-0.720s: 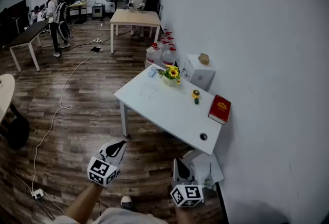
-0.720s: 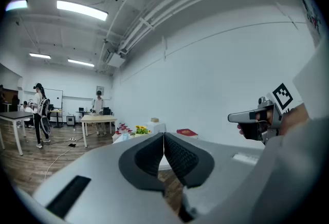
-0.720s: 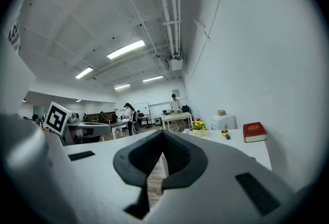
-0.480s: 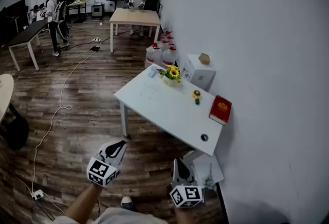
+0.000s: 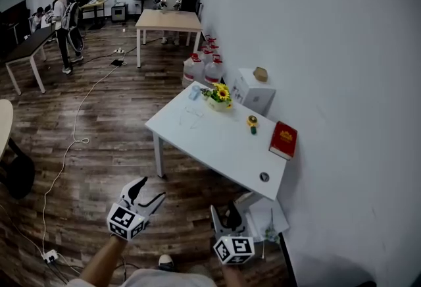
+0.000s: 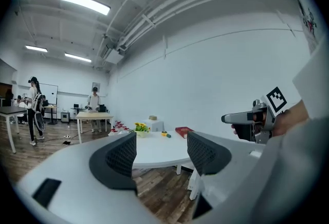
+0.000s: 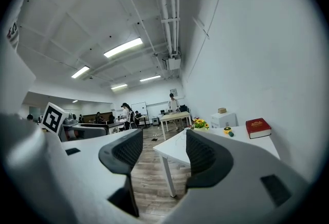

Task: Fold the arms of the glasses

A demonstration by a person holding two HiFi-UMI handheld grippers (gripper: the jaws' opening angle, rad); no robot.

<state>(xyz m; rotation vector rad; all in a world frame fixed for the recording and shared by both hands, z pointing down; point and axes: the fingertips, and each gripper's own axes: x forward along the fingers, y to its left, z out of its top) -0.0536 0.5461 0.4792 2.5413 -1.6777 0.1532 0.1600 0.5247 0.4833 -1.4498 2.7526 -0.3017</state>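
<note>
Jaws on the left gripper (image 6: 159,159) stand spread wide, with nothing between the ribbed pads but a look across the room at the white worktop (image 5: 223,144). The right gripper (image 7: 158,159) is the same, parted and empty, with bare wooden floor (image 5: 112,141) showing through the gap. Both are carried roughly level in front of the person's waist, side by side and apart from each other. This reads as a ready posture, opened ahead of the approach so that either can close on a thin frame without further preparation.

Neither is near the task's thing. The glasses (image 5: 191,114) show only as a faint, wiry outline lying on the far part of the worktop, just short of the sunflower pot (image 5: 220,96) and a small pale blue item (image 5: 195,92). Whether their arms are out or folded is too small to tell. They lie on open surface toward the floor-side edge, probably so both grippers can come at them from there.

The rest of the load sits nearer the wall: a small yellow and green object (image 5: 252,124), a red book (image 5: 283,139) at the wall-side edge, and a small dark round thing (image 5: 264,176) by the closest corner. None of these crowds the glasses.

A stretch of floor separates the person from the worktop, so the step in hand is likely the walk up, and the folding has not begun. Beyond stand water jugs (image 5: 204,68), a white cabinet (image 5: 253,93) and other people around a wooden table (image 5: 164,19).
</note>
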